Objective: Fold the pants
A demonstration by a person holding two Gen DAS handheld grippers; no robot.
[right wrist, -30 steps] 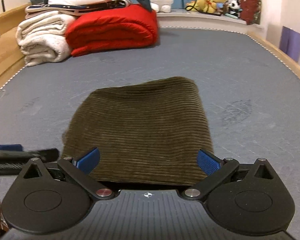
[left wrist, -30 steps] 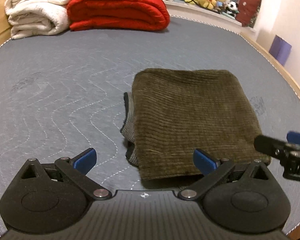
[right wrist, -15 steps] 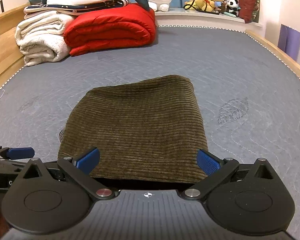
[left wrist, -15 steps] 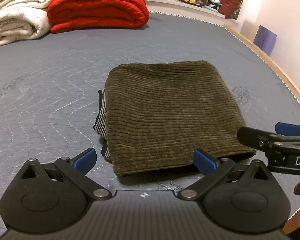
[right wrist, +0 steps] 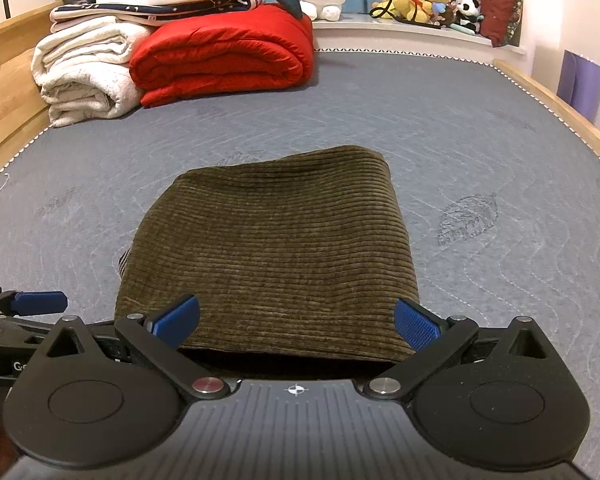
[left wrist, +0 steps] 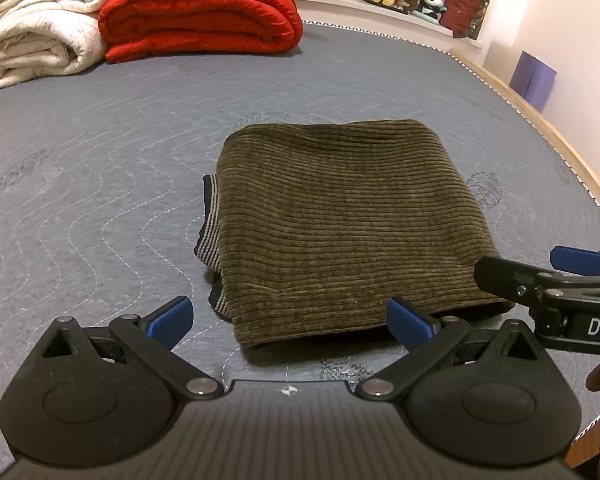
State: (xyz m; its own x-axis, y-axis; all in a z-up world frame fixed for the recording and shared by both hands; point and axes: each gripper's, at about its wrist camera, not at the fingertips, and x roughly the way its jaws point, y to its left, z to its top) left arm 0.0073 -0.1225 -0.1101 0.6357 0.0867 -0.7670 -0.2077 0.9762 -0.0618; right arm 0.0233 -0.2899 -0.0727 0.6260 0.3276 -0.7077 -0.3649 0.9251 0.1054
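Note:
Olive-brown corduroy pants [left wrist: 340,216] lie folded into a compact rectangle on the grey quilted mattress [left wrist: 100,168], with a striped waistband edge poking out on their left side. My left gripper [left wrist: 290,318] is open, just short of the fold's near edge, holding nothing. In the right wrist view the same pants [right wrist: 272,252] fill the middle, and my right gripper [right wrist: 296,320] is open over their near edge with no cloth pinched. The right gripper [left wrist: 548,280] also shows at the right edge of the left wrist view, beside the pants' near right corner.
A rolled red duvet [right wrist: 224,60] and folded white blankets [right wrist: 84,72] sit at the far left of the bed. Stuffed toys [right wrist: 420,0] line a ledge behind. A wooden bed frame [right wrist: 556,108] runs along the right, with a purple object [right wrist: 580,80] past it.
Both grippers have drawn back and risen slightly from the folded pants, staying open. The pants have not moved.

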